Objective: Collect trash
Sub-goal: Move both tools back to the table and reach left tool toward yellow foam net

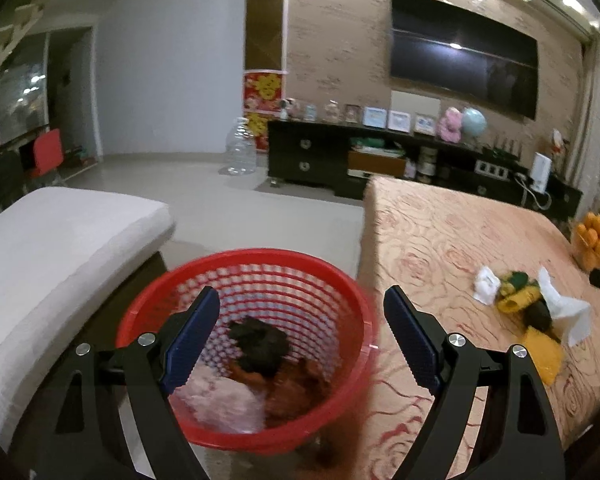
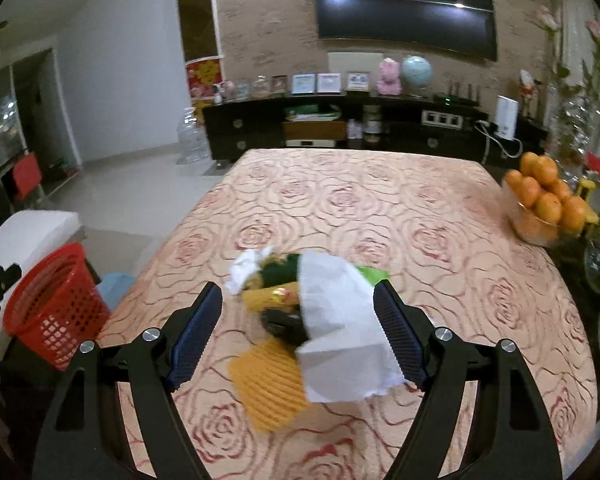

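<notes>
Inside the red basket (image 1: 252, 312), only the left view showed trash; both grippers gaped empty, left gripper (image 1: 300, 332) above it, right gripper (image 2: 298, 328) over the table (image 2: 380, 200) litter (image 2: 300, 304); no legible writing.

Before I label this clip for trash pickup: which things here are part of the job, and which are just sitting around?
Part of the job:
red basket
white tissue
yellow wrapper
crumpled white paper

Just sitting around:
bowl of oranges
empty water jug
white cushion
</notes>
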Motion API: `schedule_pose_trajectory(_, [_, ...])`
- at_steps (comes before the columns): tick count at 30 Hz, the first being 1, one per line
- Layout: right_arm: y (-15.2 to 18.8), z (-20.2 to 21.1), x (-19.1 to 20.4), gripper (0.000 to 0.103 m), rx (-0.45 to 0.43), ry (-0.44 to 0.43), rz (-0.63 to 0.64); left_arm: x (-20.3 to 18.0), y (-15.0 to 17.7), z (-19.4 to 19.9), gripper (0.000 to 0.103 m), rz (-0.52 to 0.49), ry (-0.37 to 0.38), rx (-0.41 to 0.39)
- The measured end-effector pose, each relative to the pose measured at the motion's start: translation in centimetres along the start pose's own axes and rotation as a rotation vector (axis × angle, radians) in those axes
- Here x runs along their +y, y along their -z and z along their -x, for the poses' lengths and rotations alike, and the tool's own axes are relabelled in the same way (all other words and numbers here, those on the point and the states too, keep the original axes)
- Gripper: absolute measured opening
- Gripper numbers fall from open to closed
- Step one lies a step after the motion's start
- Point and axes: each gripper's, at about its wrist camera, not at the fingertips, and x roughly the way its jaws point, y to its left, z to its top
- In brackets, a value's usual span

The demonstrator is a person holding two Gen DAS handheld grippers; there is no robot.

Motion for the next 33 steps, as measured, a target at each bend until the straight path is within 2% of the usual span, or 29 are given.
schedule_pose_trajectory(9, [0.7,0.4,-4.0,0.076,0.007,0.048,-0.090,-7.3,1.9,-1.5,0.081,-0.112,0.148,0.083])
schedule_pose_trajectory(15, [1.0,0.8,-5.6,0.076,0.006,0.051,-0.127,-12.8,3.6,-2.4,0.081,-0.223,0.230,0.132])
schedule_pose_trajectory(25, [1.6,0.9,-7.7,0.076,0.023,0.052,-0.185,-20.5,5.4,-4.5,0.081,-0.339,0.415,0.229])
schedule_pose_trajectory(33, [1.9,0.4,-8.6,0.076,0.042,0.038,-0.214,-24.9,6.6,-6.8,0.081,-0.396,0.494,0.293])
